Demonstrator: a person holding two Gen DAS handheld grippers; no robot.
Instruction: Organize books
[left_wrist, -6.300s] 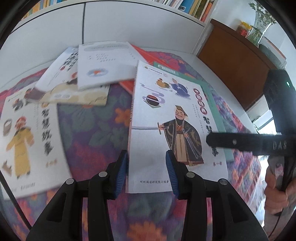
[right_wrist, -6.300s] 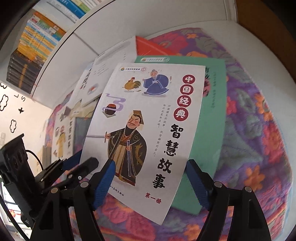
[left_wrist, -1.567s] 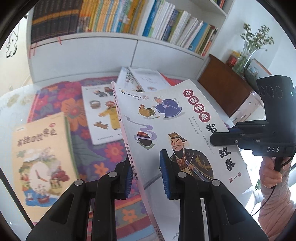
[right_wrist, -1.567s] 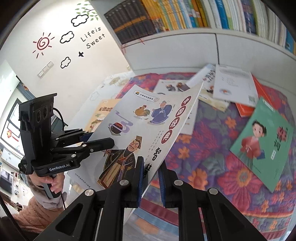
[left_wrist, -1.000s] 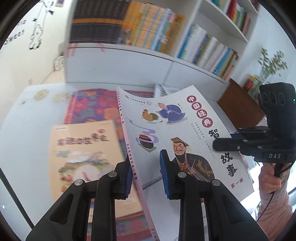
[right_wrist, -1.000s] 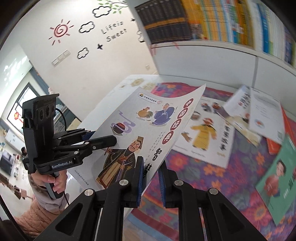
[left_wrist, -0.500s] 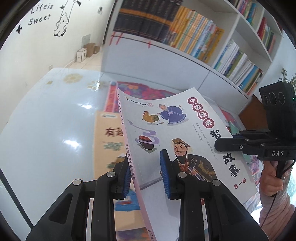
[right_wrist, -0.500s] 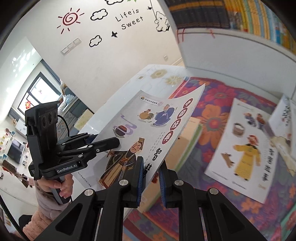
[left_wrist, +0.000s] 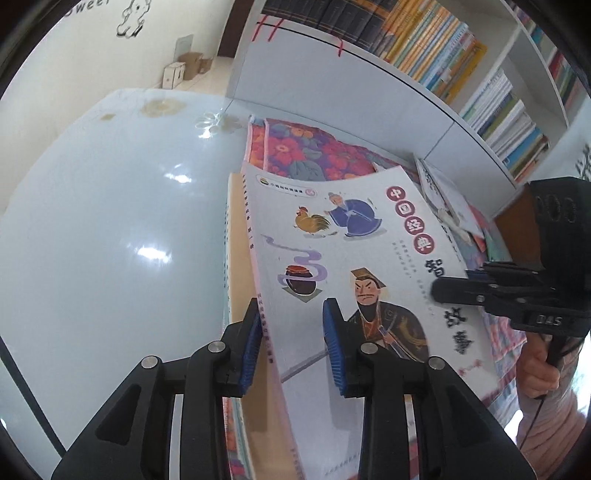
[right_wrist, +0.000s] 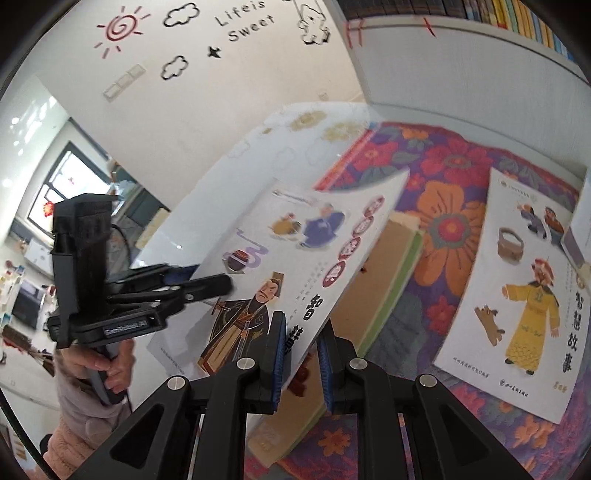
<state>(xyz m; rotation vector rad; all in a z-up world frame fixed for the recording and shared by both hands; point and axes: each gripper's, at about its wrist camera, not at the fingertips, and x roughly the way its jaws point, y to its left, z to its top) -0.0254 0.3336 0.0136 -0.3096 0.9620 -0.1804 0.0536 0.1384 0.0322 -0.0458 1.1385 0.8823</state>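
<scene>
Both wrist views look steeply down, close – sharing the white book (left_wrist: 354, 258) (right_wrist: 295, 258).

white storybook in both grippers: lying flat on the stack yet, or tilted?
Tilted. The white storybook slopes above the tan book; its right edge sits raised in the right gripper, spine edge low by the left gripper.

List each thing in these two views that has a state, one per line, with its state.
White picture book with the robed man: held tilted above the tan book.
Tan-covered book: flat on the floral cloth.
White book with the yellow-robed figure: flat, closed.
Left claw: just been opening, spine between.
Right claw: shut on the white book's edge.
</scene>
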